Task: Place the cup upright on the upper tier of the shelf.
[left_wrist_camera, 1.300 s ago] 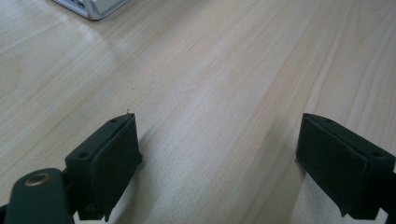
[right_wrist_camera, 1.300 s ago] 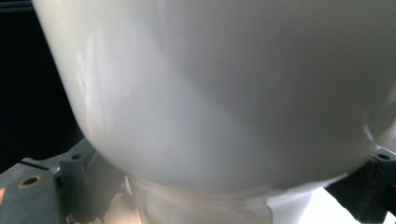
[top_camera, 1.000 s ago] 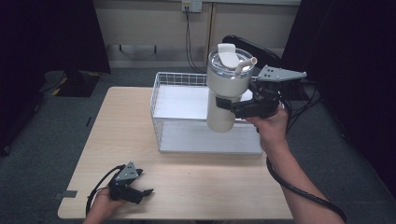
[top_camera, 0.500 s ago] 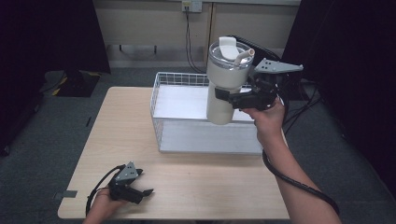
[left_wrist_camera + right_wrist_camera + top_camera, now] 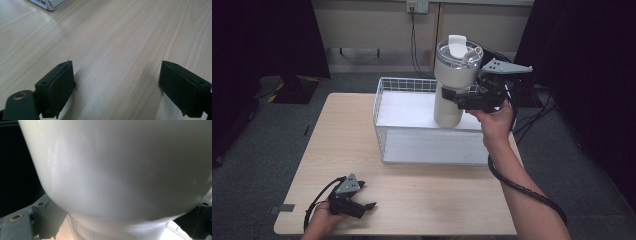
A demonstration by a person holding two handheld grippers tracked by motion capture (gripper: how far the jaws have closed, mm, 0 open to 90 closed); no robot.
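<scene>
The right tongs (image 5: 451, 96) are clamped on a white tumbler (image 5: 454, 85), with one jaw on each side of its body, just where the wide upper part narrows to the slimmer base. The tumbler is held upright in the air above the wire basket (image 5: 384, 125), over the right part of it, and its base does not touch the basket floor as far as I can see. It has a clear lid (image 5: 457, 51) with a white flap and a short pale spout that points to the right. In the right gripper view the tumbler (image 5: 120, 170) is very close to the camera, and the dark jaws show at the two bottom corners.

The left tongs (image 5: 362, 206) lie low on the worktop (image 5: 427, 195), near its front left corner and well apart from the basket. Their jaws are wide apart, with only bare wood (image 5: 117, 50) between them. A black cable (image 5: 319, 197) curls behind this hand.
</scene>
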